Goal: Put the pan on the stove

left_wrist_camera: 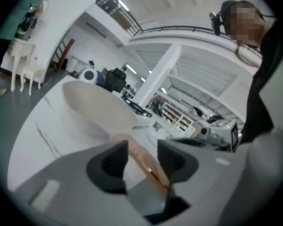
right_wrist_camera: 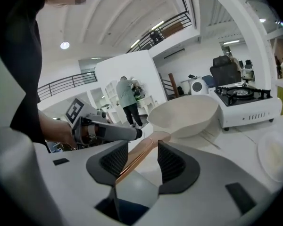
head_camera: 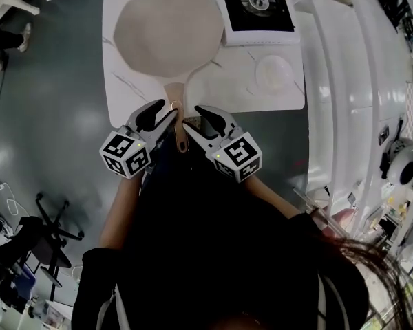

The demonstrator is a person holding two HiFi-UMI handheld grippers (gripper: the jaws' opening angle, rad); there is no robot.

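Note:
A beige pan (head_camera: 168, 29) rests on the white table (head_camera: 134, 91), its copper-coloured handle (head_camera: 177, 112) reaching past the near edge toward me. The stove (head_camera: 257, 4) stands at the table's far right, apart from the pan. My left gripper (head_camera: 166, 114) comes at the handle from the left, my right gripper (head_camera: 193, 121) from the right. In the left gripper view the handle (left_wrist_camera: 140, 160) crosses slantwise between the jaws of the left gripper (left_wrist_camera: 142, 158), with gaps at the pads. In the right gripper view the handle (right_wrist_camera: 137, 158) lies near the right gripper's (right_wrist_camera: 142, 157) left pad, clear of the other. Both are open.
A pale round plate (head_camera: 274, 71) lies on the table in front of the stove, to the right of the pan. White rails and shelving (head_camera: 351, 81) run along the right. An office chair (head_camera: 48, 232) stands on the floor at lower left. A person (right_wrist_camera: 127, 100) stands far behind.

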